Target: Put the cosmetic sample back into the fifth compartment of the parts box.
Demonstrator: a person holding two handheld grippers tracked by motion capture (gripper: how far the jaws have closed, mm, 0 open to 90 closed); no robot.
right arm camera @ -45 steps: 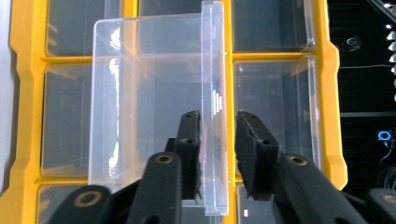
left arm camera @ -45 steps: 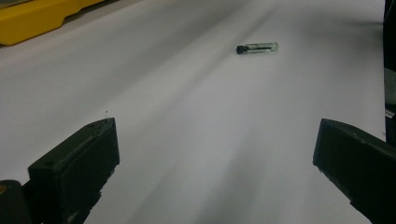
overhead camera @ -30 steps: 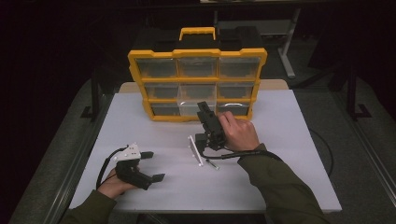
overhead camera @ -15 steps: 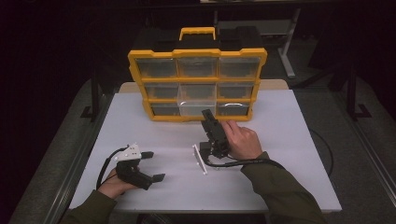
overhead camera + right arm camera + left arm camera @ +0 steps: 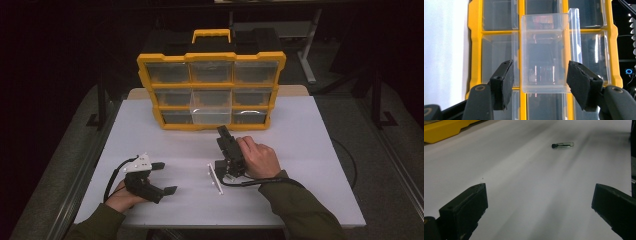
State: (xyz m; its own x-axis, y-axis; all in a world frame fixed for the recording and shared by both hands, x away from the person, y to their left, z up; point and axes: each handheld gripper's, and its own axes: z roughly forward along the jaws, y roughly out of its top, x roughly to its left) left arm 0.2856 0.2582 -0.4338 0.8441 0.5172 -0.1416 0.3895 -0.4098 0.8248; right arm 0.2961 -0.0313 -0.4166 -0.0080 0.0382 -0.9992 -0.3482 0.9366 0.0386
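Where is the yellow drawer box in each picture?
High view: yellow drawer box, at the back middle of the white table.
Left gripper view: its yellow edge, in the top left corner.
Right gripper view: straight ahead, with one clear drawer pulled out.
Shared landmark: the white table.

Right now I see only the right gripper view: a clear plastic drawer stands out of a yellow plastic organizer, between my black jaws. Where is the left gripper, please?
Observer: The left gripper sits at the front left of the white table, jaws open and empty.
Operator: Does something lie near it?
Observer: Yes, a small clear vial with a black cap lies on its side ahead of it.
Operator: And my right gripper?
Observer: The right gripper stands before the centre column of the organizer. Its jaws have just been opening, and no pad presses on the drawer.
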